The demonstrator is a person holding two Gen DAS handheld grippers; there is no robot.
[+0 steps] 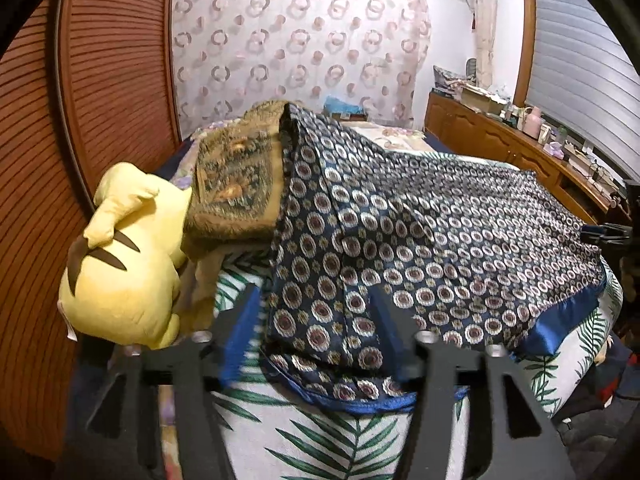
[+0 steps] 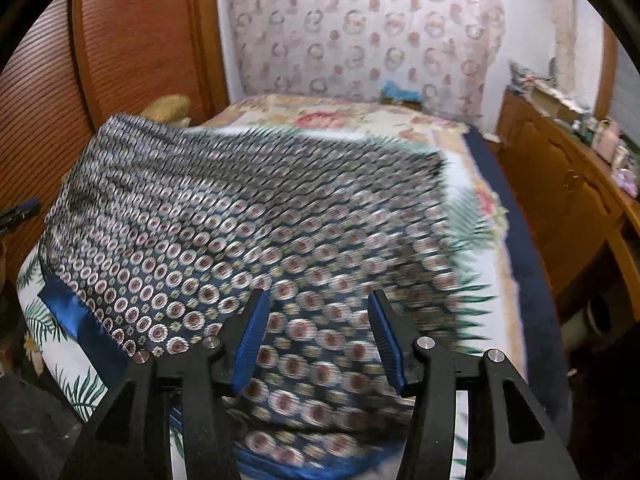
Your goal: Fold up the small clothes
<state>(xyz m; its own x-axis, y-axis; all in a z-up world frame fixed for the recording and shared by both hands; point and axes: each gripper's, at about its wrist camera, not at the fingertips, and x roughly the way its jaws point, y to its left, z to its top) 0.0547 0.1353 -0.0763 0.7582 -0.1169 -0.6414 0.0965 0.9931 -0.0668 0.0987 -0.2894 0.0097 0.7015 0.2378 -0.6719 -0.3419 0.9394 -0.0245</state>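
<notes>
Spread wide, the left gripper [image 1: 316,312] straddles the near hem of a navy medallion-print cloth [image 1: 420,232] lying on the leaf-print bedsheet [image 1: 320,440]. Likewise unclenched, the right gripper [image 2: 318,320] hovers over the cloth's opposite near corner, gripping nothing.

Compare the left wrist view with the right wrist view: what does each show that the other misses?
Left wrist only: a yellow plush toy and a folded brown patterned cloth beside it. Right wrist only: the bed's far floral cover, unobstructed. Both: the navy patterned cloth on the leaf-print sheet, and each view's own gripper open over it, left, right.
</notes>
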